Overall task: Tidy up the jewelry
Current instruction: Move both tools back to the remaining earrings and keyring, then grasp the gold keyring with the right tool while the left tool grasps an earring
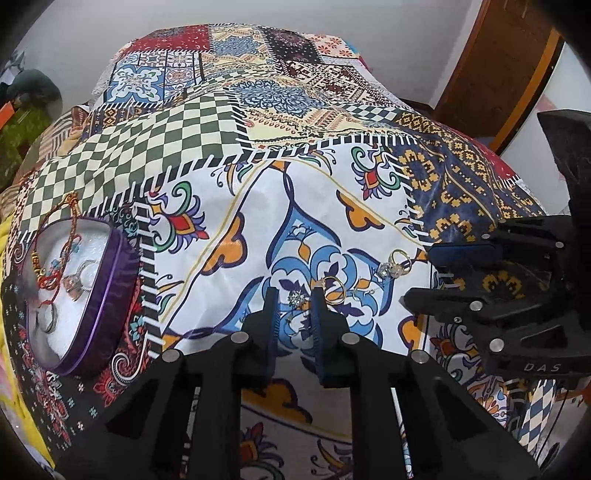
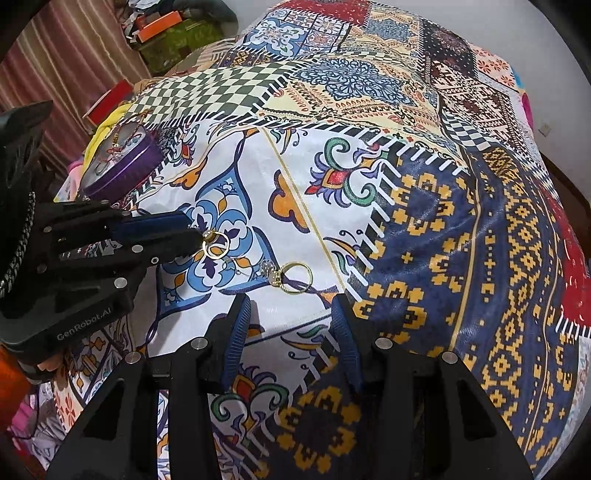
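My left gripper (image 1: 294, 297) hovers low over the patterned cloth, its jaws narrowly open around a small sparkly flower stud (image 1: 297, 298). A plain gold ring (image 1: 335, 288) lies against the outside of its right finger; in the right wrist view this gold ring (image 2: 218, 243) sits at the left gripper's (image 2: 194, 230) tips. A gold ring with a clear stone (image 1: 392, 265) lies further right, just beyond my open right gripper (image 2: 290, 308), where the stone ring (image 2: 291, 277) rests on the cloth. The right gripper (image 1: 417, 277) holds nothing.
A purple oval tin (image 1: 122, 295) at the left holds red thread bracelets and several rings; the same tin (image 2: 125, 168) shows far left in the right wrist view. The quilt (image 1: 295, 110) drapes off its edges, with a wooden door (image 1: 498, 74) and clutter (image 2: 166, 33) behind.
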A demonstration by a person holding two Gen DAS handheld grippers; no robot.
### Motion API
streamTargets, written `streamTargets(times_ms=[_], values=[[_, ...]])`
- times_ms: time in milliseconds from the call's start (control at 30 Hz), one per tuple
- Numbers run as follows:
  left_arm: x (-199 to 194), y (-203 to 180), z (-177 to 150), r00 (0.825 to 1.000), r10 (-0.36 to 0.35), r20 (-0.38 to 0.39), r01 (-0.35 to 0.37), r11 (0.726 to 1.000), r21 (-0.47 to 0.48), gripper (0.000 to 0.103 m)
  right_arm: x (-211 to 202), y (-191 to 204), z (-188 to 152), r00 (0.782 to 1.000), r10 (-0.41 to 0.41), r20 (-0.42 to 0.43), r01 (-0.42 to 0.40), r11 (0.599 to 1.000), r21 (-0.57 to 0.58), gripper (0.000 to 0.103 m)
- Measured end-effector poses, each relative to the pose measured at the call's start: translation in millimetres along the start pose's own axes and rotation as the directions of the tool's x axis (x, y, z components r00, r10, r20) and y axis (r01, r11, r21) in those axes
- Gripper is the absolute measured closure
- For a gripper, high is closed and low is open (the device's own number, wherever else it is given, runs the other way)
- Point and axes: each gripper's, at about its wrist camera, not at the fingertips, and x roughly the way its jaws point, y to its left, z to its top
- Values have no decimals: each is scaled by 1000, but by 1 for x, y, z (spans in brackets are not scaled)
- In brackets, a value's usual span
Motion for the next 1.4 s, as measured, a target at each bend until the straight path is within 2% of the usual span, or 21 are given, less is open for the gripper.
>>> streamTargets(times_ms=[167,267,300,400,433,700,967,1400], values=[[2,1,2,1000,-12,6,12,1000,2,88,5,1,7,1000,-13,-4,13,1000,-18,61],[4,2,4,1000,-12,9,12,1000,0,94,9,3,11,1000,-19,2,19,999,-37,61],[5,3,5,1000,-21,11,21,1000,-4,94,10,3,11,1000,-24,7,25,999,-42,65],[4,5,4,999,-32,17,32,999,-13,94,10,4,11,999,-26,18,27,998,-50,84],[4,5,4,999,-32,19,32,999,-14,94,10,3,11,1000,-20,20,21,999,-49,86],[-9,4,-3,999,0,37,1,1000,-23,94,2,5,9,998,-34,56,37,998,-41,86],[-51,4,-6,993,31,116,-28,999,-26,94,-27,12,11,990,-47,132,52,998,-33,86],[-134,17,-6,956,83,282,-67,996,-65,94,-93,48,27,952,-32,306,57,996,-72,86]])
